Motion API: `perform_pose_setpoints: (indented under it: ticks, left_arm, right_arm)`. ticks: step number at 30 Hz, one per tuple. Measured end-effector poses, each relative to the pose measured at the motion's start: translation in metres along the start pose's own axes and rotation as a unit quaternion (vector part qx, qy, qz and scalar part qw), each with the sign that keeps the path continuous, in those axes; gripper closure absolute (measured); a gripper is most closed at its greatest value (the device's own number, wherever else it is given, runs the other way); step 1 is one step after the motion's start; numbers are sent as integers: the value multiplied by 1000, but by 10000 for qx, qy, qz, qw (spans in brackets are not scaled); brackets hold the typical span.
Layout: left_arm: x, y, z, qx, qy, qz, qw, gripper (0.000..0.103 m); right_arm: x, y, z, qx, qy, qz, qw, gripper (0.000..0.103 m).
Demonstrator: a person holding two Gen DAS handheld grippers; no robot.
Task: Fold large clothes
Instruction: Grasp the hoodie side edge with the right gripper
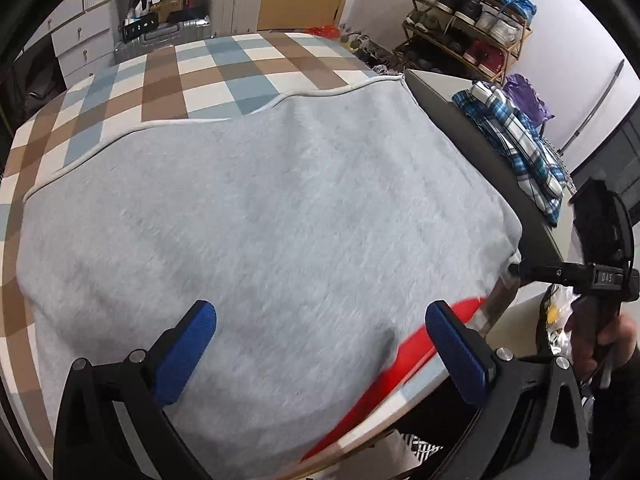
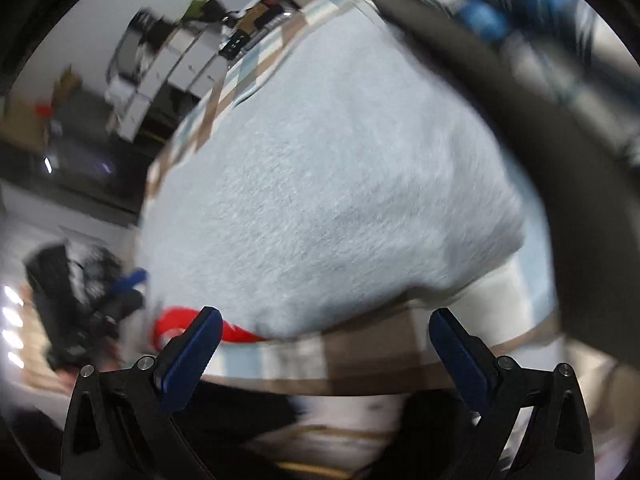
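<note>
Left gripper (image 1: 320, 354): spread wide above the grey garment (image 1: 260, 220), empty.
Right gripper (image 2: 325, 354): spread, empty, at the garment's edge.
Garment: flat on checked bed (image 1: 168, 76).

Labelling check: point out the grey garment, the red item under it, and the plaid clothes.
grey garment (image 1: 260, 208), left wrist view, middle of its flat top face.
red item (image 1: 404, 368), left wrist view, strip exposed at the garment's near edge.
plaid clothes (image 1: 516, 136), left wrist view, middle of the pile.
</note>
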State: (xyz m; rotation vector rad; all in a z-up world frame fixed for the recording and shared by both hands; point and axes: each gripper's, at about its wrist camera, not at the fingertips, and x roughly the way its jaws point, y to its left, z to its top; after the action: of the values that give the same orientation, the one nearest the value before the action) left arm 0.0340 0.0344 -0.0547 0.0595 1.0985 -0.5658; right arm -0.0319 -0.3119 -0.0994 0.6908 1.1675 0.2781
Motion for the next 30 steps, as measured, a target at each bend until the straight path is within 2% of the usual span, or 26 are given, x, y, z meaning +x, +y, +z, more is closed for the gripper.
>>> perform_pose_setpoints:
  ticks: [2,6,9,13,15,16,17,18,19,21,23,26,28,30]
  left_arm:
    - [12,-3,4,15,94,19,10000,1]
    - [20,-6,2,23,32,190,9998,1]
    - [23,-9,1,189,48,376,9991,1]
    - [29,-18,-5,567,8,810,9951,1]
    - [28,-18,-6,585,1,855,9946,1]
    - [27,-16,-6,551,0,829,9950,1]
    - [27,-16,-6,553,4,824,9951,1]
    - [26,-15,-6,562,11,823,9950,1]
    - [26,-15,-6,551,14,816,9951,1]
    - [26,-15,-5,553,21,818,9951,1]
    - [26,-16,-5,564,28,827,9950,1]
    - [26,-16,-6,571,35,822,9950,1]
    - [26,-17,-5,586,38,824,9949,1]
    - [26,-17,-5,587,37,819,9949,1]
  right_arm:
    - [6,-4,8,280,-17,250,9993,0]
    - [20,-4,21,610,-142,411,9972,0]
    - [25,-2,31,1031,-492,556,9919,0]
    - [28,6,42,991,-812,457,9907,0]
    - [27,9,43,1013,-954,356,9896,0]
    - [28,13,42,971,-1032,285,9895,3]
    - [26,19,39,794,-1147,169,9901,24]
    - [17,18,37,591,-1266,28,9902,56]
    - [9,24,35,314,-1428,-134,9892,68]
    - [-6,36,31,-192,-1745,-67,9845,78]
    - [-17,59,20,-906,-2055,-105,9744,80]
    - [-16,86,8,-1788,-2152,-99,9600,81]
    - [-5,87,9,-1785,-1910,-359,9645,79]
    - [1,67,21,-1149,-1706,-427,9777,73]
